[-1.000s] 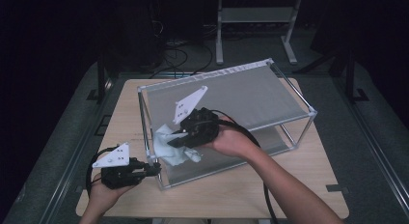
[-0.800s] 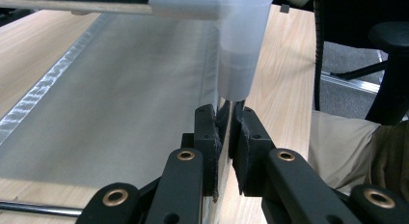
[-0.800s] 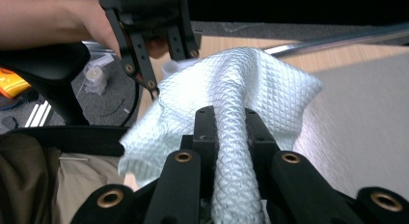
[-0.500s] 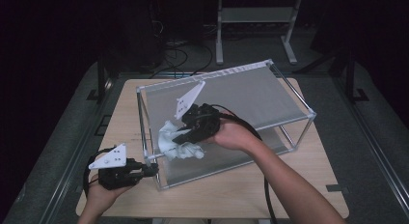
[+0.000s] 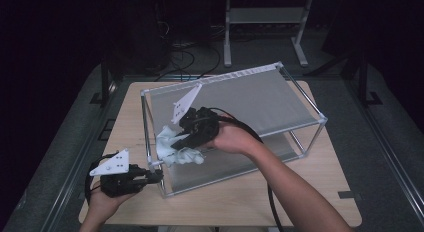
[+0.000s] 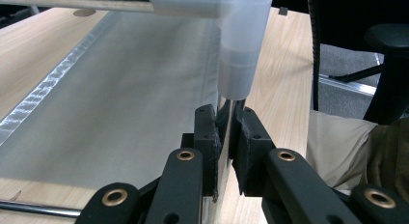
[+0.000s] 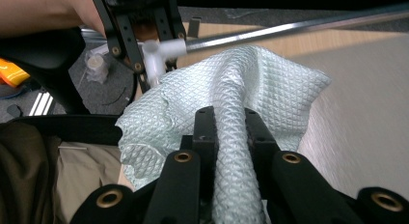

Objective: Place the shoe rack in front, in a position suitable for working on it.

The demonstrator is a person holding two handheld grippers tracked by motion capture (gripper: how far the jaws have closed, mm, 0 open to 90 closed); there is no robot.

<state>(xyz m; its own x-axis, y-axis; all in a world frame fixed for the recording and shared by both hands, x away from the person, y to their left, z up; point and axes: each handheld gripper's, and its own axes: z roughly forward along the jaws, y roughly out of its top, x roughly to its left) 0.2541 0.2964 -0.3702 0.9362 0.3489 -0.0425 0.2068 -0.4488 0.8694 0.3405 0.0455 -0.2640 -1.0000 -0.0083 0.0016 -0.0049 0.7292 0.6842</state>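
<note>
A white quilted cloth [image 5: 172,153] hangs bunched at the near left corner of a metal-rod rack [image 5: 300,98] with grey fabric shelves. My right gripper [image 5: 178,142] is shut on a rolled fold of the cloth [image 7: 270,84]; in the right gripper view both jaws [image 7: 230,120] pinch it. My left gripper [image 5: 156,175] sits low at the rack's front left corner. In the left gripper view it [image 6: 226,130] is shut on the upright metal post [image 6: 225,104] just under the white corner joint [image 6: 238,50].
The rack stands on a light wooden table [image 5: 250,202] and takes up most of its middle. Its lower grey shelf [image 6: 120,89] lies just behind the post. A cable [image 5: 270,202] trails from the right gripper along the forearm. Dark floor and stands surround the table.
The right gripper has shifted slightly with the cloth, whose folds hang a little differently. The left gripper has stayed on the post.
</note>
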